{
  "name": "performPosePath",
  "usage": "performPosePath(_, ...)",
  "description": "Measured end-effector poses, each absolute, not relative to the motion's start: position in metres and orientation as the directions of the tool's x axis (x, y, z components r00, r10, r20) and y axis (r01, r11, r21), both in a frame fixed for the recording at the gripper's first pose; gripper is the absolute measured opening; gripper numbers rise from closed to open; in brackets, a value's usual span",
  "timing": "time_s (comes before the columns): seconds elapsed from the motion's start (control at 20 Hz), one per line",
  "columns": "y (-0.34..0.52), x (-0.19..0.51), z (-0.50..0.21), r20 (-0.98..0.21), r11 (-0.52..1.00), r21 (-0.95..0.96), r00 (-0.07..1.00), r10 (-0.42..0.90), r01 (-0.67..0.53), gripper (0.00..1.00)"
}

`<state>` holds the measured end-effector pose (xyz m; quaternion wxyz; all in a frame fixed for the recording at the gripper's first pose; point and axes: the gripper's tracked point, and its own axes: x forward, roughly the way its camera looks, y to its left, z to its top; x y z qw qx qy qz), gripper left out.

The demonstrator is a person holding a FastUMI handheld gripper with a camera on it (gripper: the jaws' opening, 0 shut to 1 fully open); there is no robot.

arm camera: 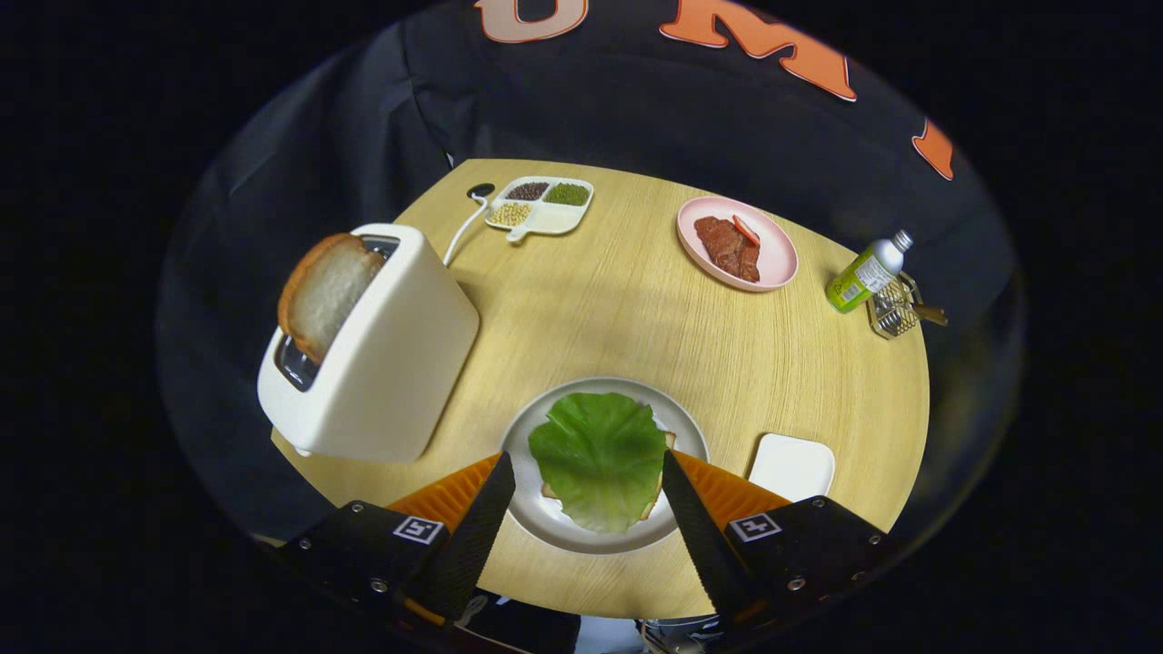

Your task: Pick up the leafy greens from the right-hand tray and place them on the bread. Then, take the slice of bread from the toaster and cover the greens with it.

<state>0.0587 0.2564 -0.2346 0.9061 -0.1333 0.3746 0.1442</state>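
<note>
the gripper (pixel 588 472) hangs above the near side of the table (pixel 618 309), its fingers spread wide and holding nothing. between the fingers sits the plate (pixel 531 504), and on it the greens (pixel 600 454) lie flat over the bread (pixel 670 441), of which just thin edges peek out at the leaf's right and lower left. the leaf touches neither finger; there is a narrow strip of bare plate on each side. the plate's near rim is close to the table's front edge.

just right of the plate sits a small white tray (pixel 792 467), near the table's edge. to the left the toaster (pixel 382 354) stands at the table's left edge, a slice (pixel 325 292) sticking up out of its slot, tilted left. a cord (pixel 462 229) runs from behind it to a hole in the table.

the middle of the table is open wood. beyond it, a divided dish (pixel 543 203) of grains at the far edge, a pink plate (pixel 738 243) with meat, and at the far right edge a bottle (pixel 868 272) leaning by a wire basket (pixel 898 309).
</note>
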Motion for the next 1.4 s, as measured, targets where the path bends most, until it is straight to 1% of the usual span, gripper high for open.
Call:
performPosePath(0.35, 0.326, 0.047, -0.177, -0.678, 0.898, -0.102, 0.691, 0.252, -0.427, 0.98)
performPosePath(0.55, 0.370, 0.043, -0.156, -0.658, 0.874, -0.094, 0.689, 0.304, -0.476, 0.98)
performPosePath(0.9, 0.427, 0.050, -0.159, -0.673, 0.851, -0.082, 0.658, 0.337, -0.519, 0.98)
performPosePath(1.15, 0.439, 0.067, -0.179, -0.706, 0.873, -0.088, 0.648, 0.285, -0.480, 0.98)
performPosePath(1.2, 0.444, 0.071, -0.184, -0.711, 0.875, -0.085, 0.644, 0.281, -0.476, 0.96)
performPosePath(1.25, 0.447, 0.071, -0.188, -0.718, 0.875, -0.084, 0.637, 0.279, -0.477, 0.87)
performPosePath(1.3, 0.448, 0.073, -0.192, -0.725, 0.874, -0.085, 0.632, 0.275, -0.478, 0.83)
performPosePath(1.35, 0.449, 0.072, -0.195, -0.732, 0.875, -0.088, 0.626, 0.267, -0.476, 0.75)
performPosePath(1.4, 0.451, 0.073, -0.197, -0.736, 0.875, -0.088, 0.623, 0.265, -0.476, 0.71)
